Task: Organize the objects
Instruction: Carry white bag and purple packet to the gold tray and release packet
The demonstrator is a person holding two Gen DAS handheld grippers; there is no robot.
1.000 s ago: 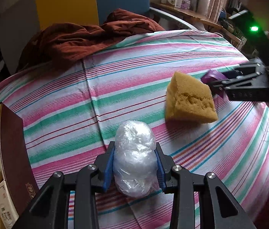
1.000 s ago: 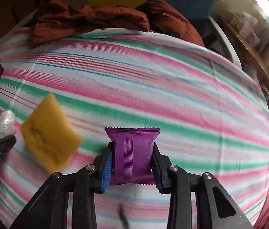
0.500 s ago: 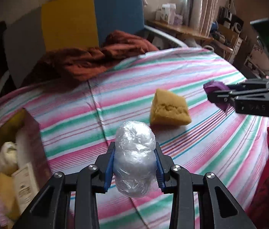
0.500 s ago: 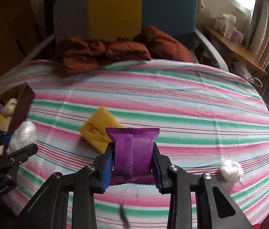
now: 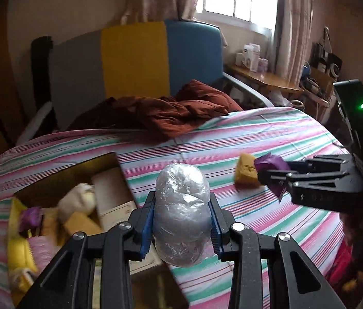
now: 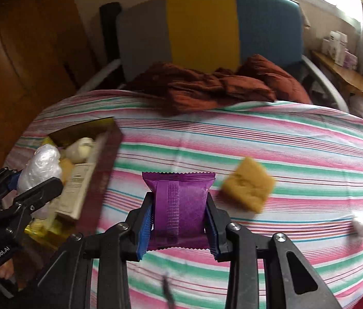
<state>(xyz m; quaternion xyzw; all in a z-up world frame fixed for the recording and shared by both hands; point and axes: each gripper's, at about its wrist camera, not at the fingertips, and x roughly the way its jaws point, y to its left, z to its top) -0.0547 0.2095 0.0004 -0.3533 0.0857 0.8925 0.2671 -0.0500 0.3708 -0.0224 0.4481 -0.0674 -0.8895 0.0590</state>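
Currently left gripper (image 5: 181, 221) pinches a clear plastic-wrapped bundle (image 5: 181, 213), held in the air beside the open box (image 5: 109, 164). Right gripper (image 6: 178, 219) pinches a purple snack packet (image 6: 178, 206) above the striped bedsheet (image 6: 271, 134). Yellow sponge (image 6: 248, 190) and a white ball (image 6: 361, 224) lie on the sheet, well apart.

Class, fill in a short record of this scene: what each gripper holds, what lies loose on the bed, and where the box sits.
left gripper: shut on clear plastic bundle
right gripper: shut on purple packet
loose on striped bedsheet: yellow sponge, small white ball
open box: at the sheet's left side, already holding items
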